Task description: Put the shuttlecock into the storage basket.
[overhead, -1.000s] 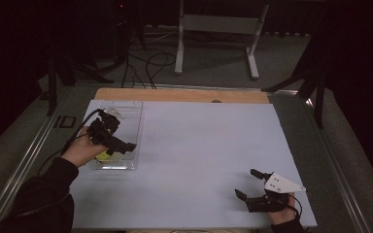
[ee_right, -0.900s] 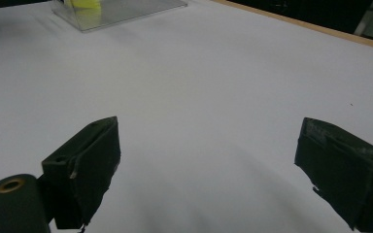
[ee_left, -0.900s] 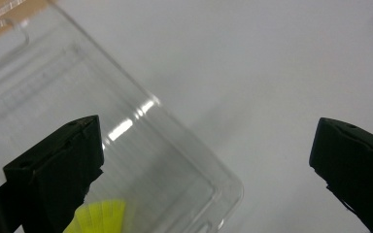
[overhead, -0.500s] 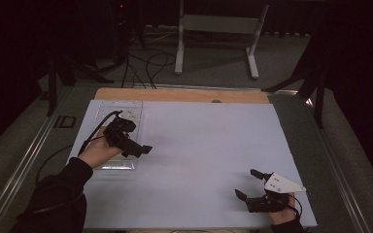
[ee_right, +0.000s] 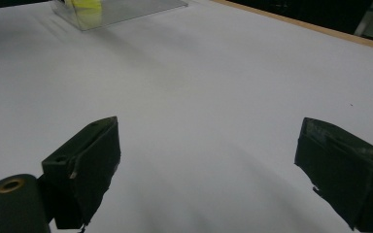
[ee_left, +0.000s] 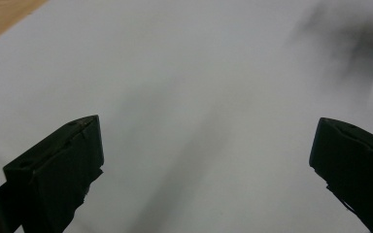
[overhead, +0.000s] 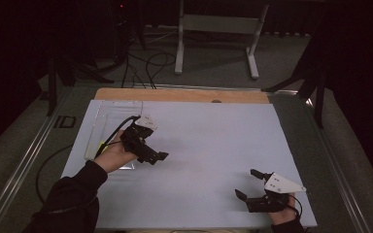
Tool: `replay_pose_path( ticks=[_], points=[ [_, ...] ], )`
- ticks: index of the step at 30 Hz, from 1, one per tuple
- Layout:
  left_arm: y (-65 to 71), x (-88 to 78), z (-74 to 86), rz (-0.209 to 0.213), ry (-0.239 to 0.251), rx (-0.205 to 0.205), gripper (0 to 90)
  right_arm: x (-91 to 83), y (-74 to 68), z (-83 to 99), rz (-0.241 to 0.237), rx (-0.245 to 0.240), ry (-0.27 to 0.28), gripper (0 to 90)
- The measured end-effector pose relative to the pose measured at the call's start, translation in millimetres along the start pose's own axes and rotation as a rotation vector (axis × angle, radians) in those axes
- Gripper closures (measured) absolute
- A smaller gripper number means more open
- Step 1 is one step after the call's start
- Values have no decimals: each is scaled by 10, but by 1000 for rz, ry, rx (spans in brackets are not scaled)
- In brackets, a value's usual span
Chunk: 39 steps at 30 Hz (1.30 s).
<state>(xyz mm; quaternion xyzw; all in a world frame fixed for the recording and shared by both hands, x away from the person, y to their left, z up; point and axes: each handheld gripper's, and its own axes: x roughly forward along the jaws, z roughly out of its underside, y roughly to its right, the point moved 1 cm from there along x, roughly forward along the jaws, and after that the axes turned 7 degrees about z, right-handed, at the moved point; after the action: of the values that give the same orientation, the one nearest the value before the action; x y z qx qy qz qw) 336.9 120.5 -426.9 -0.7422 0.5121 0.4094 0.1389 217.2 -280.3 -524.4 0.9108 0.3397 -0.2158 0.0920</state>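
Observation:
My left gripper hangs over the white sheet, just right of a clear plastic tray on the sheet's left side. Its jaws stand wide apart with nothing between them, as the left gripper view shows over bare white surface. A small yellow thing lies in the tray, partly hidden by the hand. My right gripper rests near the front right corner, open and empty. In the right gripper view the tray and the yellow thing lie far ahead.
A wooden strip borders the sheet at the far edge. The table's metal rails run along both sides. A black cable trails from the left gripper over the left edge. Behind the table stands a grey frame.
My left gripper has moved from over the tray to the right, out over the white sheet. The right gripper has stayed in place.

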Motion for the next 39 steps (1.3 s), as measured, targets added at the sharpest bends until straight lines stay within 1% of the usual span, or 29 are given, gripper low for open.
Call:
replay_pose_path(
  ticks=[3, 4, 5, 9, 11, 14, 15, 16, 18, 19, 21, 22, 23, 24, 27, 29, 32, 36, 39],
  points=[
    [62, 50, -1, 14, 2, 11, 0, 1, -4, -3, 0, -4, 1, 94],
    [84, 70, 3, 24, 0, 16, 0, 2, -5, -3, 0, -4, 2, 94],
    [105, 90, 8, 19, -10, 29, 0, 2, -5, -3, 0, -4, 2, 94],
    [197, 173, 43, 55, -18, 67, 0, 3, -5, -2, 0, -2, -1, 94],
    [226, 210, 63, 64, -24, 77, 0, 2, -7, -3, 1, -5, -1, 94],
    [266, 261, 103, 78, -36, 81, 0, 2, -6, -3, 0, -6, -1, 94],
    [285, 281, 125, 77, -44, 93, 0, 1, -6, -3, 0, -4, -2, 94],
    [304, 294, 146, 64, -46, 102, 0, 2, -7, -3, -1, -5, -1, 94],
    [327, 312, 184, 69, -58, 115, 0, 4, -7, -2, -2, -4, -1, 94],
    [337, 319, 206, 58, -55, 116, 0, 5, -7, -1, -2, -3, -2, 94],
    [347, 324, 254, 66, -55, 116, 0, 5, -10, -2, -2, -1, -2, 94],
    [351, 323, 279, 59, -54, 117, 0, 4, -11, -2, -2, -2, -3, 94],
    [355, 323, 312, 67, -48, 113, 0, 3, -10, -4, -2, -4, -2, 94],
    [360, 326, 333, 66, -46, 107, 0, 2, -9, -3, -3, -4, -1, 94],
    [374, 336, 430, 69, -47, 105, 0, 3, -8, -2, -4, -2, -2, 94],
    [381, 339, 492, 67, -52, 111, 0, 5, -10, -3, -3, -1, -2, 94],
    [401, 333, 586, 73, -53, 111, 0, 4, -11, -2, -3, -1, -3, 94],
    [409, 313, 706, 79, -43, 97, 0, 2, -8, -3, -4, -2, -2, 94],
    [406, 289, 806, 77, -49, 92, 0, 6, -10, -1, -3, 0, -5, 94]
  ],
)
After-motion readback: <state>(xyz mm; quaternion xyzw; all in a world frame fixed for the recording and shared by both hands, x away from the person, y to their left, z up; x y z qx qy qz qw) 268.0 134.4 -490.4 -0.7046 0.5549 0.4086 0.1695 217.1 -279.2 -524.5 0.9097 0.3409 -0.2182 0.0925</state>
